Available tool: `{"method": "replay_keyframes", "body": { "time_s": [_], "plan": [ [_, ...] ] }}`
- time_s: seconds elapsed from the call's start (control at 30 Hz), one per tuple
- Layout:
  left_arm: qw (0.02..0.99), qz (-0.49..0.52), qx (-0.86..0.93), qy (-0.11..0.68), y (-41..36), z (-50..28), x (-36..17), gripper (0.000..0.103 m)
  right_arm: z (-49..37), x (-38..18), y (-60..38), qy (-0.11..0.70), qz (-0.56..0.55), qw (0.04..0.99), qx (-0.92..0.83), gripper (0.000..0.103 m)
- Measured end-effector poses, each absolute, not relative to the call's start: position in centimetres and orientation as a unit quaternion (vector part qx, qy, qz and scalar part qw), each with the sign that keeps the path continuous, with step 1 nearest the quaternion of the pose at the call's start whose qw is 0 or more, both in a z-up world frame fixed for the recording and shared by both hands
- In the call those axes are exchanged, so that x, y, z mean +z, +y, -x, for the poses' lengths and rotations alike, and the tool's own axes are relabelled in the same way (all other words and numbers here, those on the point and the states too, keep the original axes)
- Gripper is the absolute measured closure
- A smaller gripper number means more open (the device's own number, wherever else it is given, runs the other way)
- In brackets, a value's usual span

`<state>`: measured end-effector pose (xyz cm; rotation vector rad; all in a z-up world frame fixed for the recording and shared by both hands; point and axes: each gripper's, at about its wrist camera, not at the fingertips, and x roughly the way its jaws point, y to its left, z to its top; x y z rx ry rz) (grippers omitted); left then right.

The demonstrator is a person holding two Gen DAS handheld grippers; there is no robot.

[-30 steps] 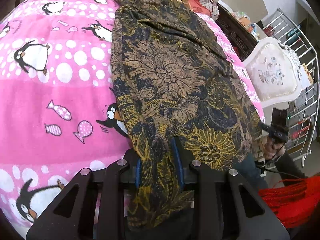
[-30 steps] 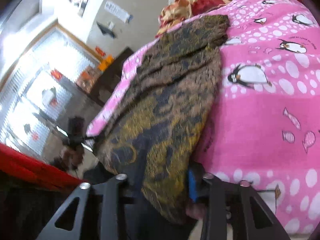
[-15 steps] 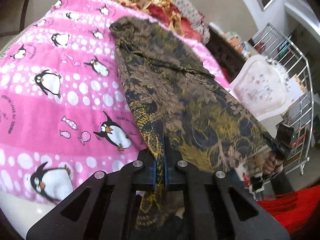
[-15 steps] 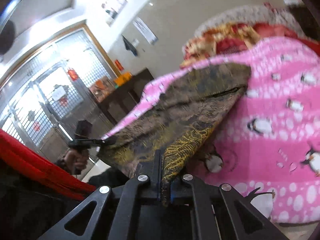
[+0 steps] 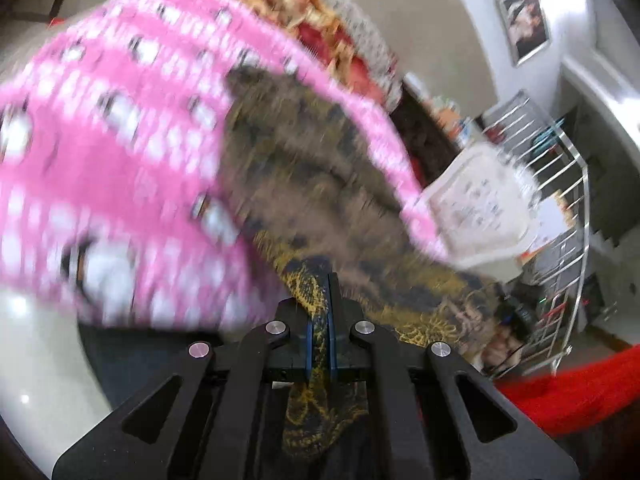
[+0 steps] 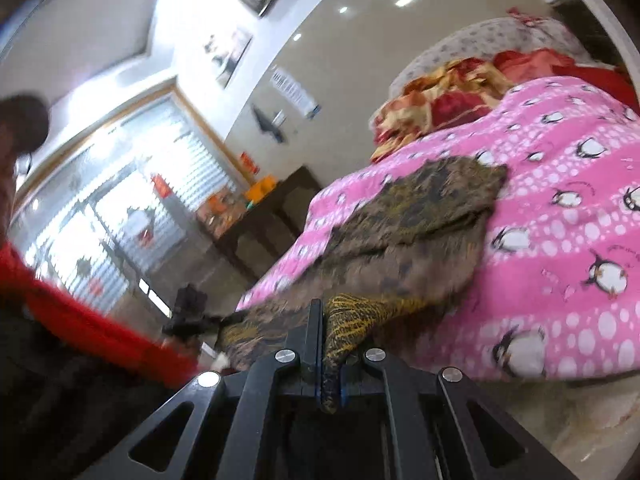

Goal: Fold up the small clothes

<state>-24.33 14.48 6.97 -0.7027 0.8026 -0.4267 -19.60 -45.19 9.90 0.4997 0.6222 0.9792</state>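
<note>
The left gripper (image 5: 319, 300) is clamped on the near hem of a brown-and-gold patterned cloth (image 5: 304, 184), a fold being pinched between its jaws. The right gripper (image 6: 325, 344) is likewise clenched on another corner of the cloth (image 6: 420, 236). Beyond both jaws, the cloth is stretched out over a pink penguin blanket (image 6: 568, 248) on the bed. Farther off, red-and-yellow bedding (image 6: 436, 100) is heaped.

home: penguin blanket (image 6: 560, 216), framed pictures (image 5: 524, 20), white chair (image 5: 480, 208).
</note>
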Motion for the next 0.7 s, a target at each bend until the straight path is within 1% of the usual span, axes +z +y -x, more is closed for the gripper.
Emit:
{"method": "replay_keyframes", "body": {
  "time_s": [0.07,0.13,0.23,0.33,0.47,0.63,0.7],
  "plan": [
    [0.848,0.343,-0.204,0.348,15.1,21.8,9.2,0.1,17.2,10.5,-45.5,0.283,-0.254,0.814,0.439,0.098],
    [0.858,0.342,-0.192,0.332,15.6,18.3,10.8,0.099,14.3,11.0,-45.2,0.279,-0.272,0.815,0.429,0.098],
    [0.876,0.312,-0.162,0.331,16.3,12.2,12.1,0.099,9.1,11.8,-43.8,0.273,-0.287,0.82,0.414,0.098],
    [0.878,0.296,-0.146,0.346,16.6,5.2,12.0,0.099,2.2,11.6,-41.8,0.297,-0.291,0.837,0.356,0.098],
    [0.871,0.284,-0.115,0.385,16.7,-3.2,9.7,0.099,-5.8,9.3,-39.7,0.343,-0.286,0.845,0.296,0.098],
    [0.868,0.234,-0.083,0.429,16.4,-10.4,6.0,0.099,-13.6,6.1,-37.8,0.387,-0.265,0.849,0.244,0.098],
    [0.864,0.226,-0.075,0.444,16.3,-12.0,4.3,0.098,-16.3,4.8,-37.2,0.403,-0.257,0.848,0.229,0.098]
  ]
}}
